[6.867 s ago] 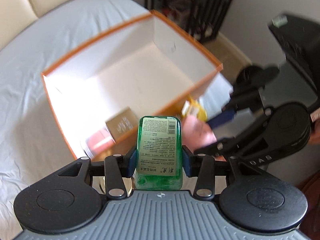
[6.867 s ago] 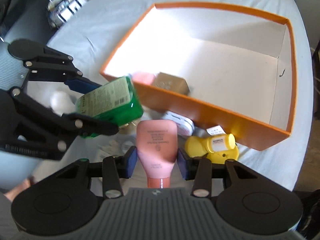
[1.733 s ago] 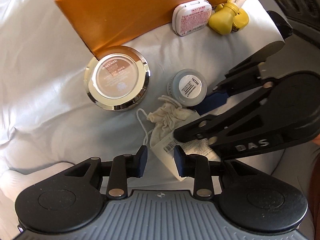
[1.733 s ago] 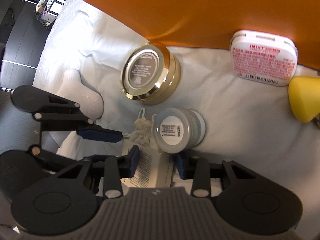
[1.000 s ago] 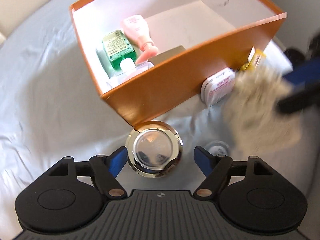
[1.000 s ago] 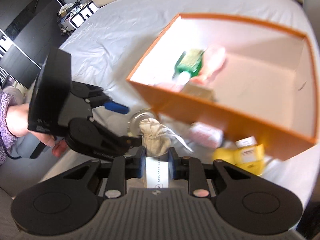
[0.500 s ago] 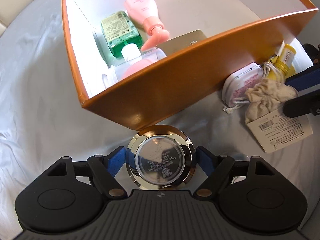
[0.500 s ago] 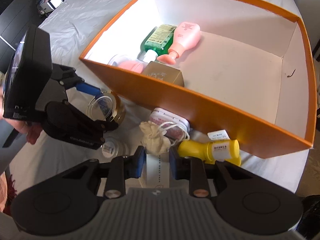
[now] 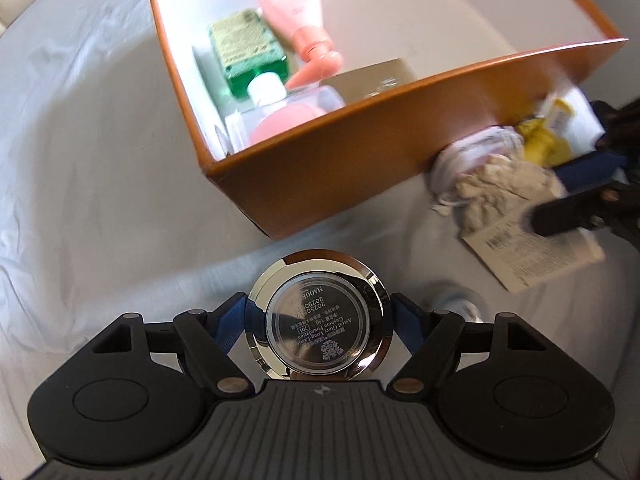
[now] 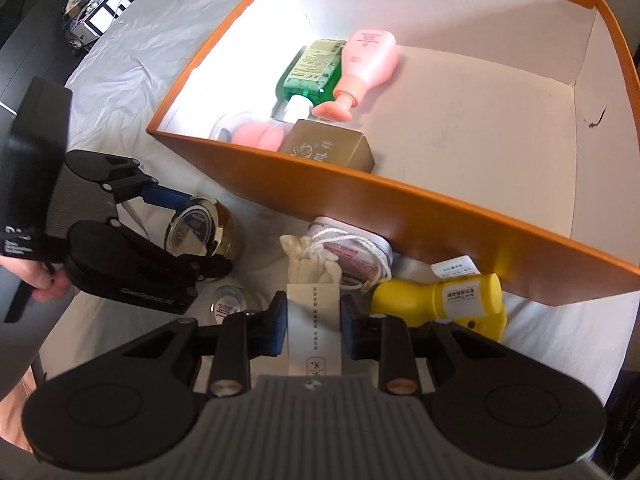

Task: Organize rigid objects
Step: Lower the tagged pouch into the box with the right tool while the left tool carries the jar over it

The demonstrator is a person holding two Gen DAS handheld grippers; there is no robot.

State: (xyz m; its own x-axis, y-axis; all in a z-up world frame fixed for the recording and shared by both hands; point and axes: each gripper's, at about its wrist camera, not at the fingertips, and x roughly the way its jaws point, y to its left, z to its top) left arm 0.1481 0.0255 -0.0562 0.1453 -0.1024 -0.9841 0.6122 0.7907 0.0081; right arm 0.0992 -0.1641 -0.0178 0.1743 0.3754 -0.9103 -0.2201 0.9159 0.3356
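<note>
Taking the orange box [image 10: 460,224] as your landmark, your left gripper [image 9: 320,320] hangs off its near left corner with the fingers spread wide around the gold compact [image 9: 320,320]; the blue pads sit right at its rim on both sides, so you appear to have it, though only by that polished edge. The hold looks marginal: the rim is round and slick, and a tilt or jolt on the way over the box wall could let it swivel or drop onto the bed sheet [image 9: 80,200]. Inside the box, the green bottle [image 10: 314,70], pink bottle [image 10: 368,64], clear pink jar [image 10: 256,134] and gold carton [image 10: 332,152] crowd the left end, so releasing there risks a knock. Just in front of the box's near wall, your right gripper [image 10: 314,316] has its fingers narrowed on the paper tag [image 10: 314,320] of the cloth pouch [image 10: 312,264], whose cord lies draped over the white tin [image 10: 352,256]. Lift by the tag alone and the cord may drag the tin, or nudge the yellow bottle [image 10: 440,300] lying beside it.
</note>
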